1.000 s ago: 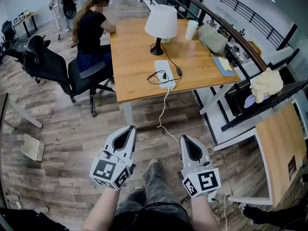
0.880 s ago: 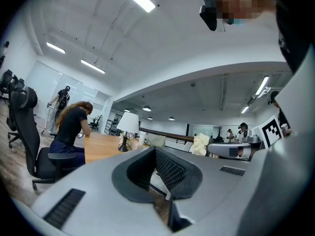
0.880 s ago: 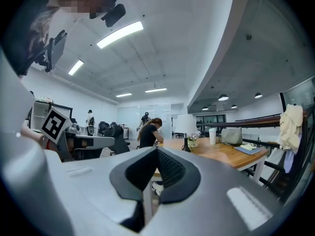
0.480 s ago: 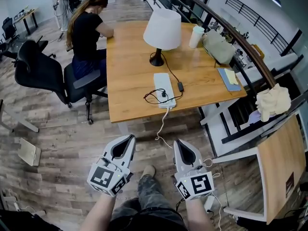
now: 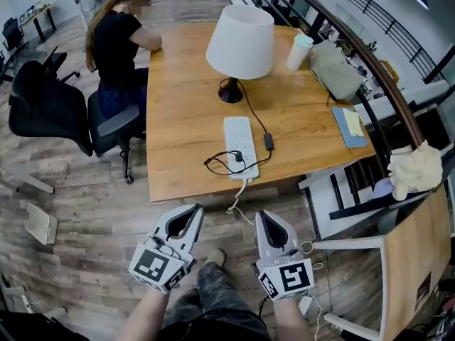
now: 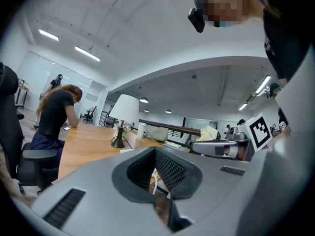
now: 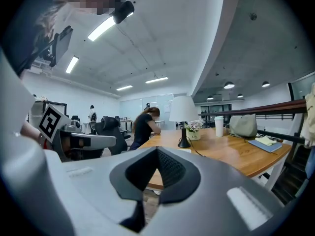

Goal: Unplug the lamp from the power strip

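Observation:
A lamp (image 5: 240,41) with a white shade stands on the wooden table (image 5: 185,133). Its black cord runs past a small adapter (image 5: 269,141) to a plug on the white power strip (image 5: 239,142) near the table's front edge. The strip's white cable (image 5: 239,196) hangs off that edge. Both grippers are held side by side in front of the table and point at it, well short of the strip. The left gripper (image 5: 196,209) is shut and empty, and so is the right gripper (image 5: 261,214). The lamp (image 6: 123,113) shows far off in the left gripper view, and the lamp (image 7: 183,110) likewise in the right gripper view.
A person (image 5: 117,34) sits at the table's far left on a black chair (image 5: 43,105). A white cup (image 5: 299,52), a grey bag (image 5: 335,73) and a blue notebook (image 5: 352,126) lie along the right side. A dark railing (image 5: 370,55) runs beyond them.
Both grippers have come forward toward the table's front edge, still shut. The table, lamp and power strip now sit larger and closer in the head view.

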